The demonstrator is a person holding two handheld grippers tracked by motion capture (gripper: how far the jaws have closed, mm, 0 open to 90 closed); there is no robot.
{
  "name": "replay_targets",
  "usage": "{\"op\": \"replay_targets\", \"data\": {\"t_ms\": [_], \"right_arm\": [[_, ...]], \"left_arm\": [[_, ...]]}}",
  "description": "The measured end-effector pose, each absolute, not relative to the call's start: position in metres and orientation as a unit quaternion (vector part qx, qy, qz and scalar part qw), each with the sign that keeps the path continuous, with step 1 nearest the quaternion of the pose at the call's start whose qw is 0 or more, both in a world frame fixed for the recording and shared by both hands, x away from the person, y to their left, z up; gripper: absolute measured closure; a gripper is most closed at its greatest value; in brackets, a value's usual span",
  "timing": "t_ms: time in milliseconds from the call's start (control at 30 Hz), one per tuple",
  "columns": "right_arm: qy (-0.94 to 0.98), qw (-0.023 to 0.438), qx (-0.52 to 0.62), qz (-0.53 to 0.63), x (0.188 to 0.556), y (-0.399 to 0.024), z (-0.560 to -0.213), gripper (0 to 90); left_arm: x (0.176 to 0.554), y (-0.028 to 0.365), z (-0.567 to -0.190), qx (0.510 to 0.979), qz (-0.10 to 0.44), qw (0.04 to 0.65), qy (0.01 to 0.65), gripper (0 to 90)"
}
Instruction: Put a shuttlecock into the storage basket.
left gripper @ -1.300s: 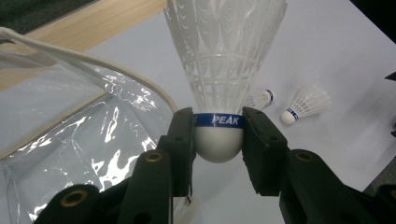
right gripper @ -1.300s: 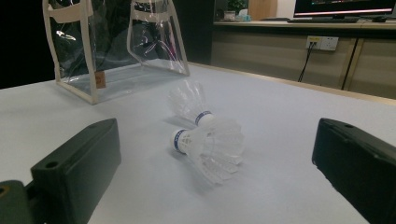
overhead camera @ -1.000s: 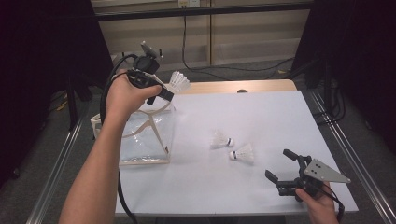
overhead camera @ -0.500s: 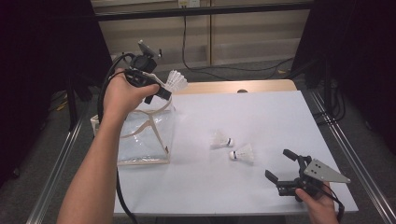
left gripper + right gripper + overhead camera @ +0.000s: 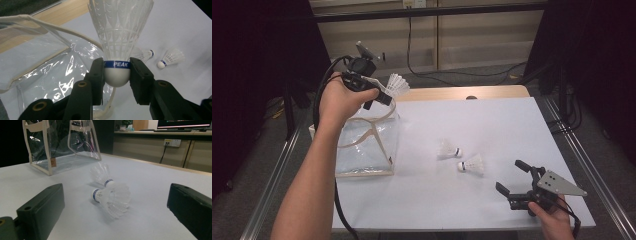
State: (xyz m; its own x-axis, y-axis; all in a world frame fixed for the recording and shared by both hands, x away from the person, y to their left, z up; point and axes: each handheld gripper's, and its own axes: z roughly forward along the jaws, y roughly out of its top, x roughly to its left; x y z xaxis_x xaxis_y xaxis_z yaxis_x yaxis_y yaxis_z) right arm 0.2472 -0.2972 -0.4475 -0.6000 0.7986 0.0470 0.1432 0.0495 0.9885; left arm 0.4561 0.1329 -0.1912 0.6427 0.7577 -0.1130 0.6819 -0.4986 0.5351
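From above, the left gripper (image 5: 384, 95) hung over the clear bag (image 5: 364, 145), its jaws clamped on a shuttlecock (image 5: 397, 85); to my eye the drop wanted the cork centred over the bag's mouth, away from the handles. Along the left gripper's jaws, the pads pinched the cork at its blue band. The right gripper (image 5: 115, 220) sat released, well clear of the bag, two loose shuttlecocks (image 5: 111, 197) lying between them on open table (image 5: 155, 190).
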Motion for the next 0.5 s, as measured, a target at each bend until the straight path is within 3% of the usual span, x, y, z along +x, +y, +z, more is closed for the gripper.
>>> {"op": "replay_targets", "data": {"t_ms": [500], "right_arm": [[0.669,0.276,0.353,0.593,0.2472,-0.2977,-0.4475,0.7]], "left_arm": [[0.4574,0.1397,-0.1898,0.859,0.072,0.277,0.424,65.6]]}}
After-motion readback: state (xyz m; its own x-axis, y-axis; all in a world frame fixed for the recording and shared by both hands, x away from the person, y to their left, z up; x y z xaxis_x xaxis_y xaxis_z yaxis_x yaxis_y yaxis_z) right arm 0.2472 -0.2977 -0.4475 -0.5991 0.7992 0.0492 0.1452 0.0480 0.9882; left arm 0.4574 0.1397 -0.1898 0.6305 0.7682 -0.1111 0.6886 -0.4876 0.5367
